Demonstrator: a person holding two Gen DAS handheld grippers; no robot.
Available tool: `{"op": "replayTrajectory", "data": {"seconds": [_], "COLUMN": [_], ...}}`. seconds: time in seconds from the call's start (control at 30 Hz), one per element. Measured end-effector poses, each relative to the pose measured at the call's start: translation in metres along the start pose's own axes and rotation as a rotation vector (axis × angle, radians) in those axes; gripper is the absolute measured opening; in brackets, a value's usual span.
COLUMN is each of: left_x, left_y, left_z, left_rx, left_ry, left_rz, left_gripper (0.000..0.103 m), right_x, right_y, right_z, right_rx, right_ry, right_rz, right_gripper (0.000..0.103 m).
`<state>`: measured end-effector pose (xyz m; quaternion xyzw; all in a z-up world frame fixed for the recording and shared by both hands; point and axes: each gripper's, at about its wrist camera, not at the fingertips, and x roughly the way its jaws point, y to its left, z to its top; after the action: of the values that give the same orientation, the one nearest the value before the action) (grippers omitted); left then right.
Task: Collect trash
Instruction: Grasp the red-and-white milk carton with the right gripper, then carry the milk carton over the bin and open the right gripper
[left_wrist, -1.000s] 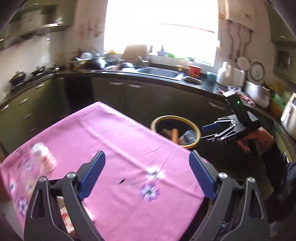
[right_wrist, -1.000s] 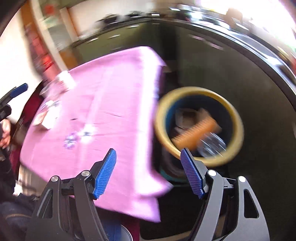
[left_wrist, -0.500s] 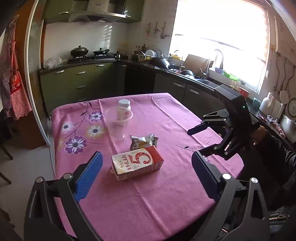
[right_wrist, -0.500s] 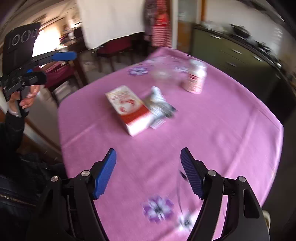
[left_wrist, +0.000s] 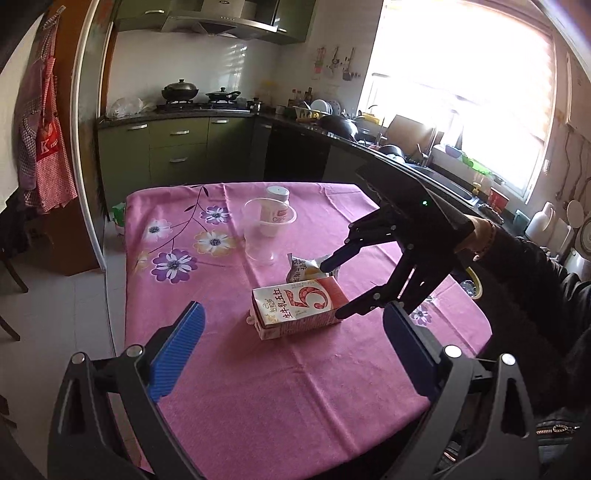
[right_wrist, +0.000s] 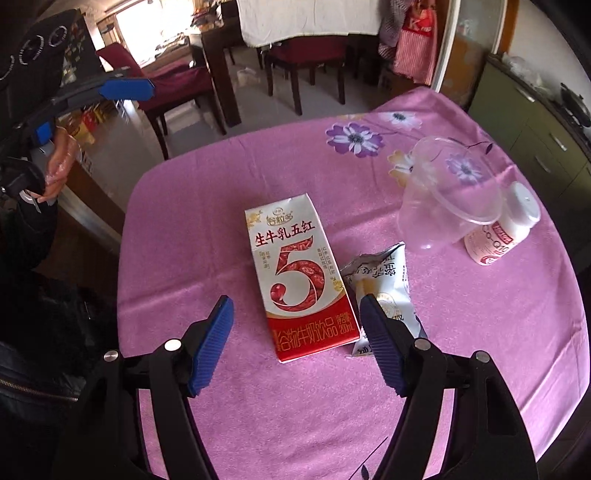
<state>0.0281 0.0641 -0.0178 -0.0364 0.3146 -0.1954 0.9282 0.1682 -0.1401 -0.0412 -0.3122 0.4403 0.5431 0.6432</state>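
A red and white drink carton (right_wrist: 301, 273) lies flat on the pink flowered tablecloth (right_wrist: 229, 221). A crumpled silver snack wrapper (right_wrist: 384, 291) lies against its side. Beyond them stand a clear plastic cup (right_wrist: 448, 192) and a small white bottle (right_wrist: 504, 230). My right gripper (right_wrist: 295, 326) hangs open just above the carton's near end, one finger on each side, pads not touching it. In the left wrist view the carton (left_wrist: 295, 306) sits mid-table, with the right gripper (left_wrist: 334, 288) over its right end. My left gripper (left_wrist: 291, 349) is open and holds nothing, over the table's near part.
Green kitchen cabinets (left_wrist: 177, 147) and a stove with pots (left_wrist: 181, 90) stand behind the table. A counter with a sink (left_wrist: 439, 181) runs under the window on the right. Dark dining chairs (right_wrist: 303, 59) stand on the other side. A person's dark sleeve (left_wrist: 532, 280) is at right.
Both views swung from the yellow-rimmed bin at the table's end to the trash on the table. The right gripper came down over the carton, still open. The left gripper stayed open.
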Motion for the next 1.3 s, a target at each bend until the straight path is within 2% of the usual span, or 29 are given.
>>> {"op": "replayTrajectory", "data": {"seconds": [0.27, 0.33, 0.4, 0.73, 0.87, 1.07, 1.2, 1.3], "left_x": [0.0, 0.001, 0.002, 0.009, 0.012, 0.02, 0.031, 0.041], "left_y": [0.003, 0.002, 0.002, -0.002, -0.003, -0.011, -0.024, -0.038], "left_z": [-0.002, -0.003, -0.004, -0.005, -0.005, -0.004, -0.002, 0.001], "left_rx": [-0.01, -0.009, -0.01, -0.006, 0.002, 0.02, 0.051, 0.087], "left_ry": [0.003, 0.005, 0.01, 0.025, 0.032, 0.045, 0.061, 0.071], "left_rz": [-0.005, -0.007, -0.009, -0.016, -0.018, -0.039, -0.064, -0.06], "left_gripper": [0.093, 0.093, 0.093, 0.093, 0.093, 0.093, 0.093, 0.093], "right_x": [0.019, 0.027, 0.032, 0.034, 0.023, -0.003, -0.034, -0.067], "right_y": [0.001, 0.001, 0.002, 0.001, 0.006, 0.014, 0.015, 0.007], "right_z": [0.007, 0.009, 0.008, -0.008, -0.026, -0.07, -0.108, -0.148], "right_rx": [-0.038, -0.045, -0.049, 0.032, 0.085, 0.173, 0.272, 0.388], "right_ry": [0.076, 0.098, 0.113, 0.047, 0.011, -0.046, -0.121, -0.189], "right_rz": [0.004, 0.012, 0.016, 0.027, 0.072, 0.055, 0.003, -0.08], "right_gripper": [0.069, 0.056, 0.054, 0.054, 0.053, 0.053, 0.053, 0.053]}}
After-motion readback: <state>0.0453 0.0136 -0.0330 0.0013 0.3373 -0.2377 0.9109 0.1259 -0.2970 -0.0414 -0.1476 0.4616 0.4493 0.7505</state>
